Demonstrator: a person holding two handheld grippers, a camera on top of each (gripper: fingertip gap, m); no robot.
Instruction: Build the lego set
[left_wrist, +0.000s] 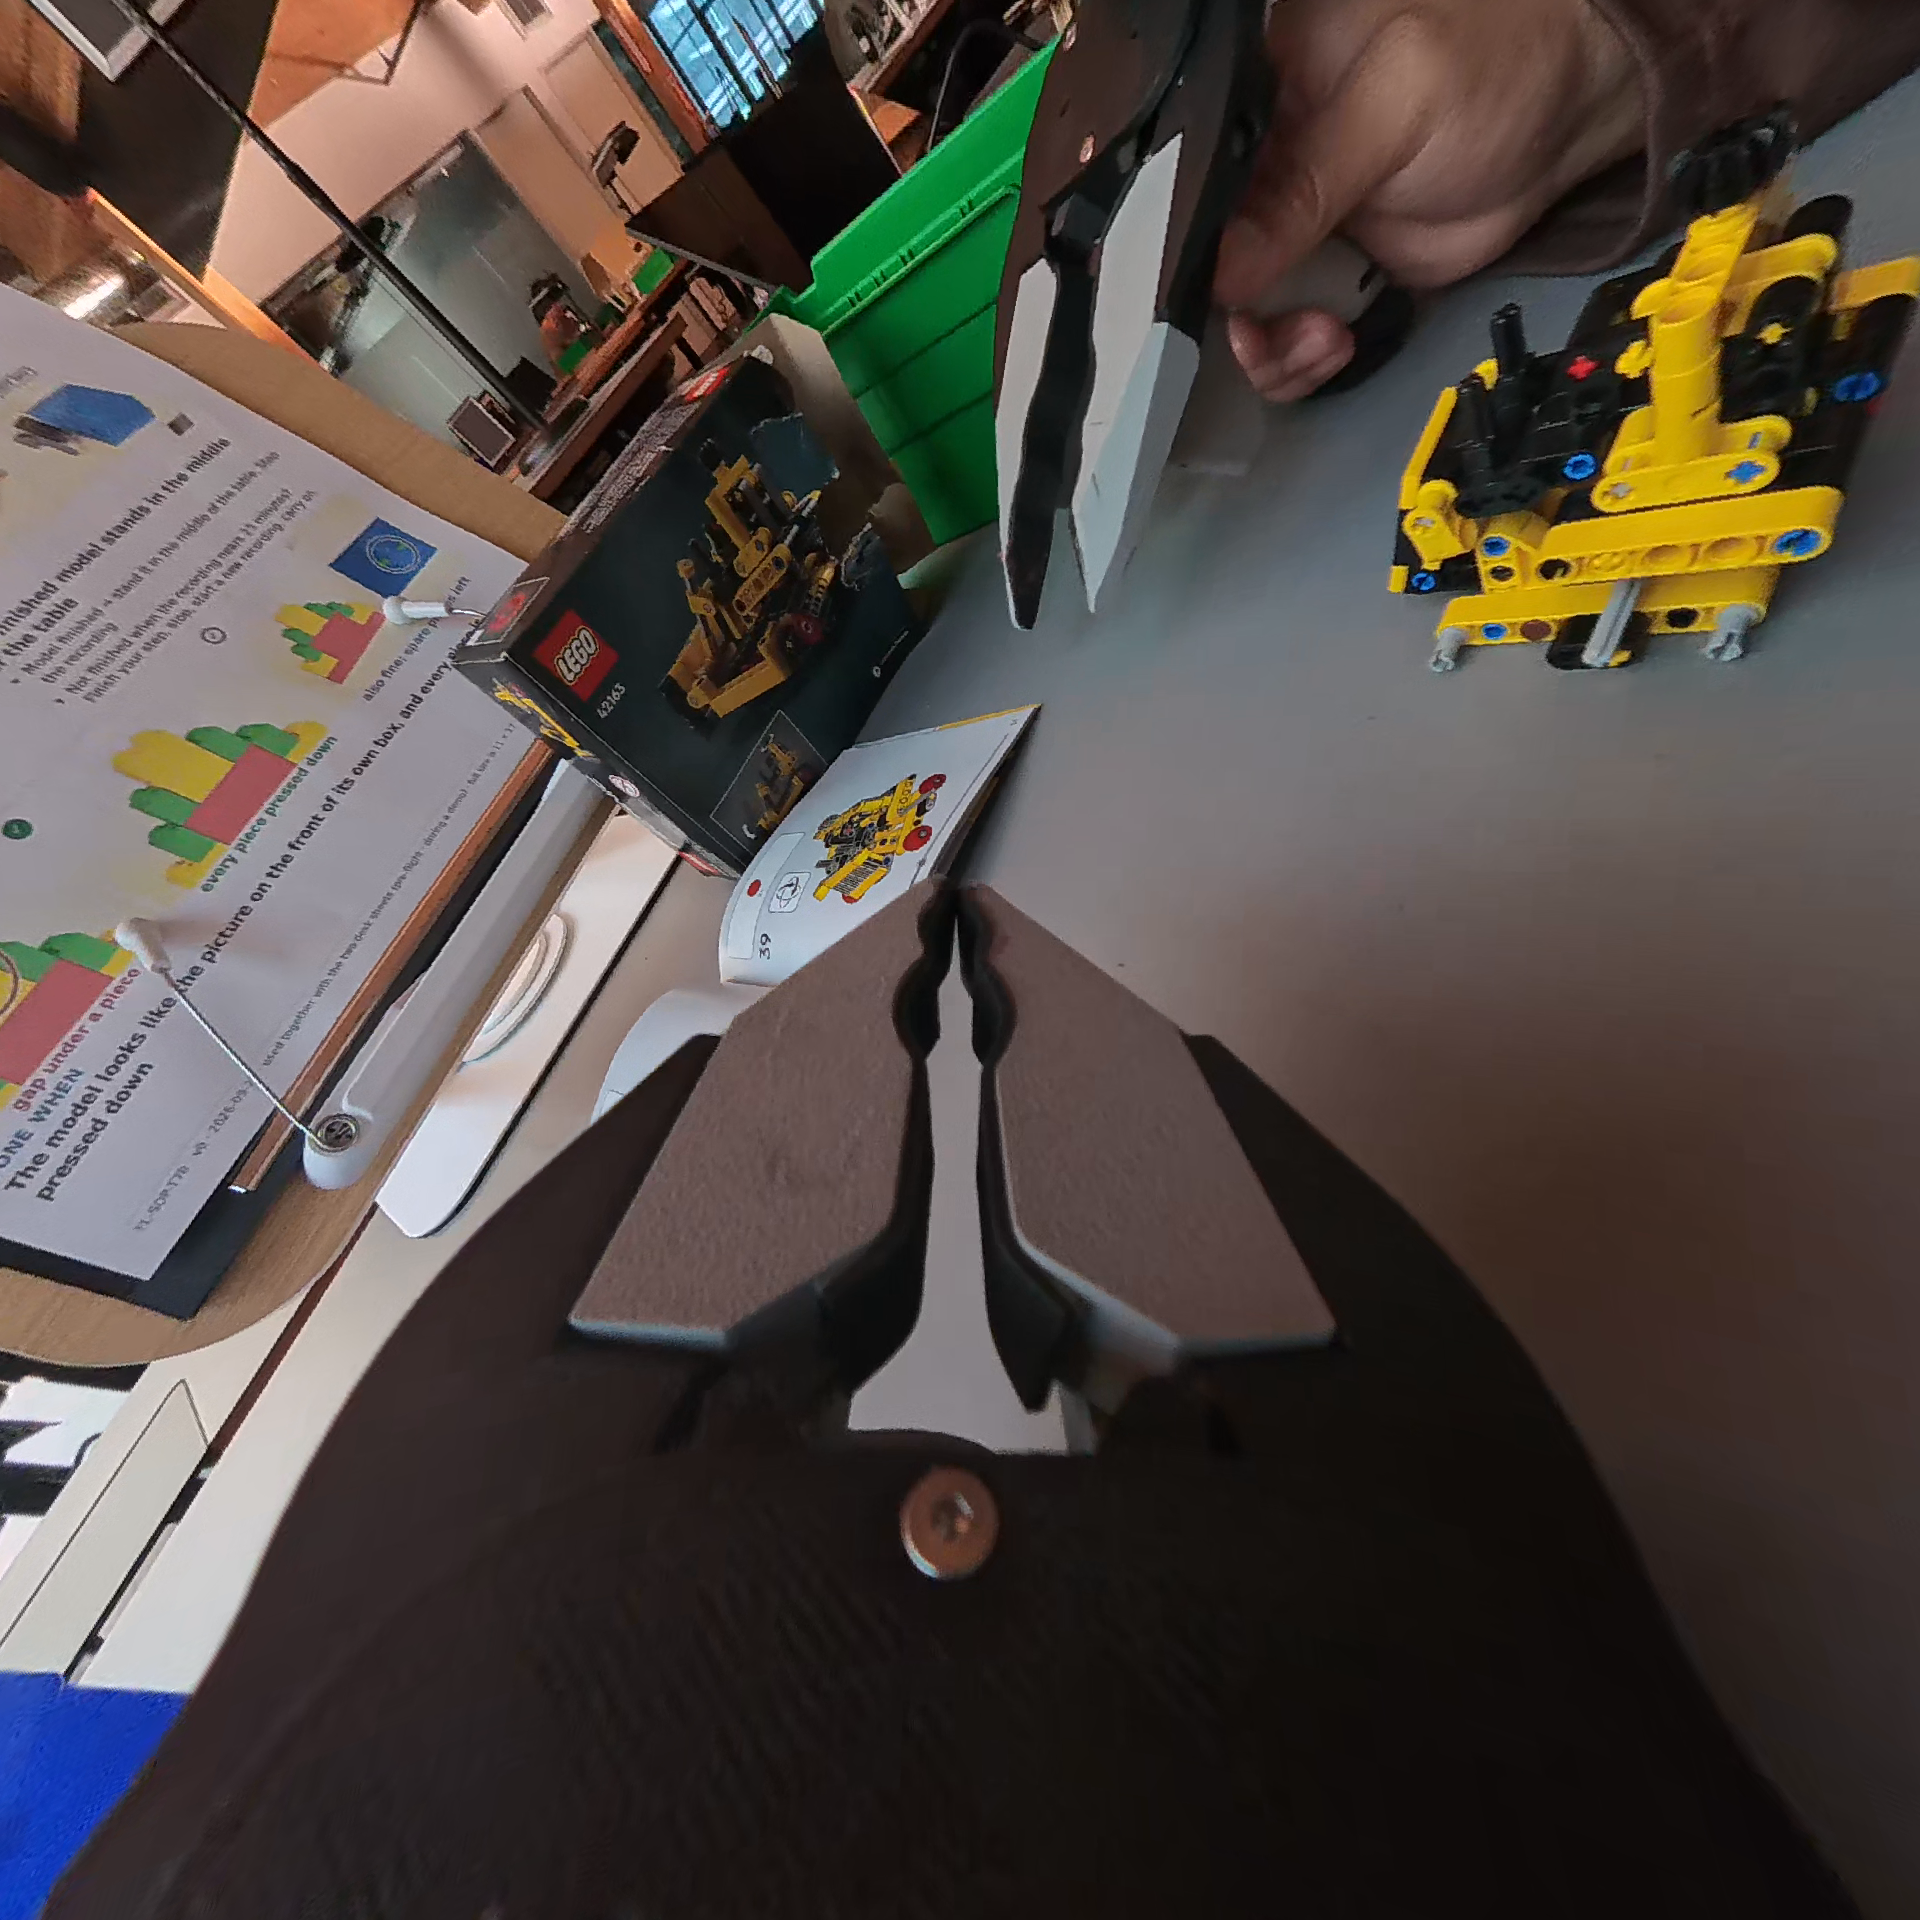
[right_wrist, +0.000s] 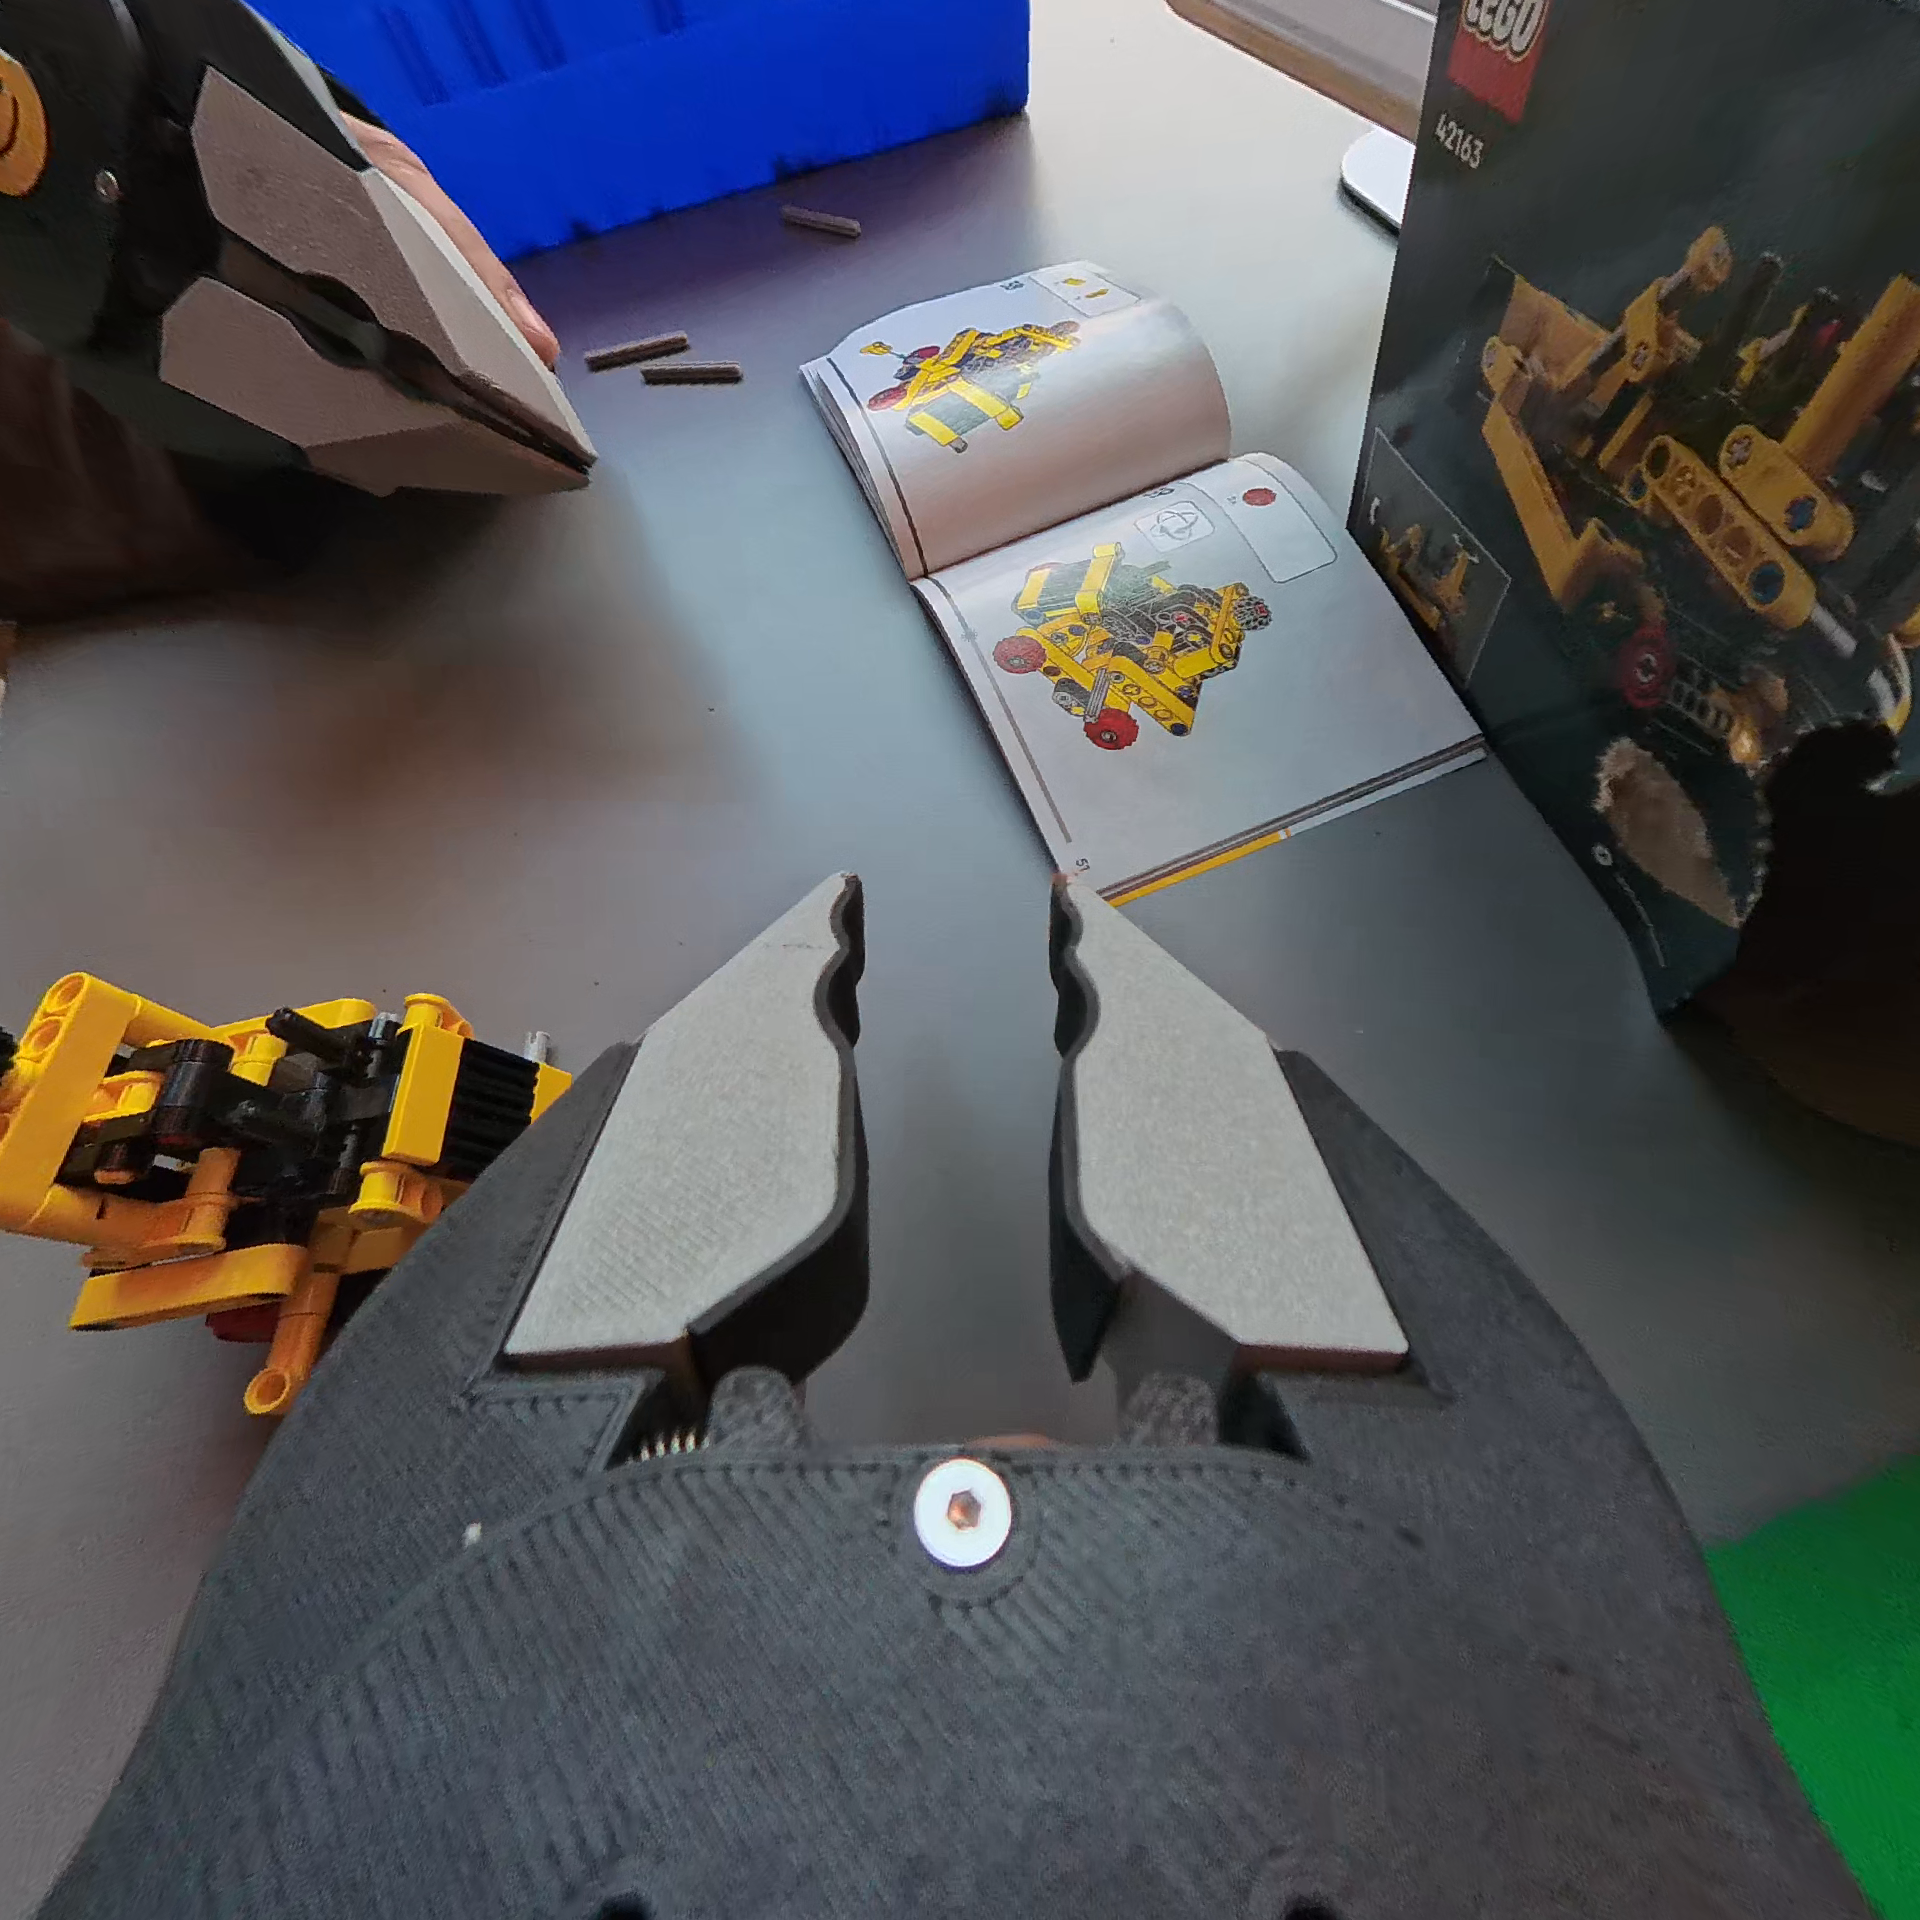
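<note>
A partly built yellow and black lego vehicle (left_wrist: 1621, 488) stands on the grey table (left_wrist: 1351, 1039); in the right wrist view it (right_wrist: 239, 1132) lies at the left, beside my right gripper's base. My left gripper (left_wrist: 956, 904) is shut with nothing visible between its fingers, pointing at the open instruction booklet (left_wrist: 873, 831). My right gripper (right_wrist: 956, 888) is open and empty, over bare table just short of the booklet (right_wrist: 1122, 582). Each gripper shows in the other's view: the right one (left_wrist: 1060, 608) held by a hand, the left one (right_wrist: 582, 468) shut.
The lego box (left_wrist: 707, 613) stands upright behind the booklet (right_wrist: 1662, 416). Three loose brown pins (right_wrist: 691, 372) lie near a blue bin (right_wrist: 675, 94). A green bin (left_wrist: 925, 312) sits behind the box. A printed sheet on a wooden board (left_wrist: 187, 727) is at the left.
</note>
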